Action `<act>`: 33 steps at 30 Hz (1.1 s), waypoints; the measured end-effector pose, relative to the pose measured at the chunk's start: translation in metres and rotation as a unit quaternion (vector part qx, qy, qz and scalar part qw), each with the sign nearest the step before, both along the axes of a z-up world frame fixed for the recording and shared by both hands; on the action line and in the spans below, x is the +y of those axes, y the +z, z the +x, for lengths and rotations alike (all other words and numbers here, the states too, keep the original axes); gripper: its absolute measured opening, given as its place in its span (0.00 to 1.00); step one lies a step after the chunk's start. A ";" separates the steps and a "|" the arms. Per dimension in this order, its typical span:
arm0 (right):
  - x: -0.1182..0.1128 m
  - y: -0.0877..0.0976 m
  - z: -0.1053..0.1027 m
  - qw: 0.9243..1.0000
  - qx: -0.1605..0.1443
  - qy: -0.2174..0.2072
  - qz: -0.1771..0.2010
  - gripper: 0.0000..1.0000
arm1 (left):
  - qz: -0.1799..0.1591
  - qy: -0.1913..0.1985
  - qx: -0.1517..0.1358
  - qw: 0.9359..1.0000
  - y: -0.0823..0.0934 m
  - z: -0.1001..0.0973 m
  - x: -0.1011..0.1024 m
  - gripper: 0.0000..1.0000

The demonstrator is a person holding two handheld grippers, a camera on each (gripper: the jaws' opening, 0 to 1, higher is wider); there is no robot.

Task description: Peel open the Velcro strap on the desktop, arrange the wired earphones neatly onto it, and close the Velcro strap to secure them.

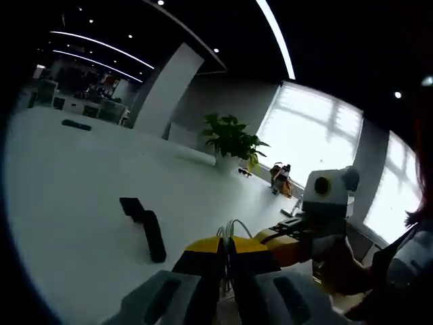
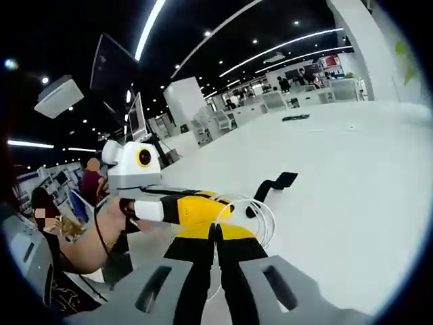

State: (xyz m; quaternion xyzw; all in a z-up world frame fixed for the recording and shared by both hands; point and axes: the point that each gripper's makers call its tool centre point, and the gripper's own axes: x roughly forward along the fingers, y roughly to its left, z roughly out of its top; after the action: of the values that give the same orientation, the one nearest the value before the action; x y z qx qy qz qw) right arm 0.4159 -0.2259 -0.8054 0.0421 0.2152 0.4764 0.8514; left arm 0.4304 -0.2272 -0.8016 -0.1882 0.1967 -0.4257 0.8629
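The white earphone cable (image 2: 262, 215) hangs as a loose coil just above the white desktop (image 2: 352, 196). My right gripper (image 2: 216, 233) has its yellow-tipped jaws shut on the near side of the coil. My left gripper (image 2: 203, 208) comes in from the left and meets the same coil. In the left gripper view, thin white strands of the cable (image 1: 230, 229) rise from between the shut jaws of my left gripper (image 1: 226, 249). My right gripper (image 1: 287, 240) enters there from the right, held by a hand. The black Velcro strap (image 1: 147, 229) (image 2: 274, 184) lies flat on the desktop just beyond the coil.
A potted plant (image 1: 230, 139) stands at the table's far edge by bright windows, with small items (image 1: 281, 179) beside it. A flat black object (image 1: 76, 124) lies far off on the table. Monitors (image 2: 139, 115), office chairs and a seated person (image 2: 91, 179) are to the side.
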 end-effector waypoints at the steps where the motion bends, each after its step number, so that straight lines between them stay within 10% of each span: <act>1: 0.000 -0.002 0.000 1.000 -0.004 0.003 -0.008 0.04 | -0.001 0.000 0.000 1.000 0.000 0.000 0.000 0.08; 33: 0.008 -0.025 0.005 0.987 -0.111 0.028 -0.115 0.05 | 0.001 -0.027 0.040 0.999 -0.019 -0.007 -0.005 0.09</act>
State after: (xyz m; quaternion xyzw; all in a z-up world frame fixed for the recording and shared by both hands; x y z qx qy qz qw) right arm 0.4214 -0.2184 -0.8300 -0.1155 0.1736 0.4735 0.8558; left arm 0.4234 -0.2319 -0.8207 -0.1986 0.2369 -0.4407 0.8427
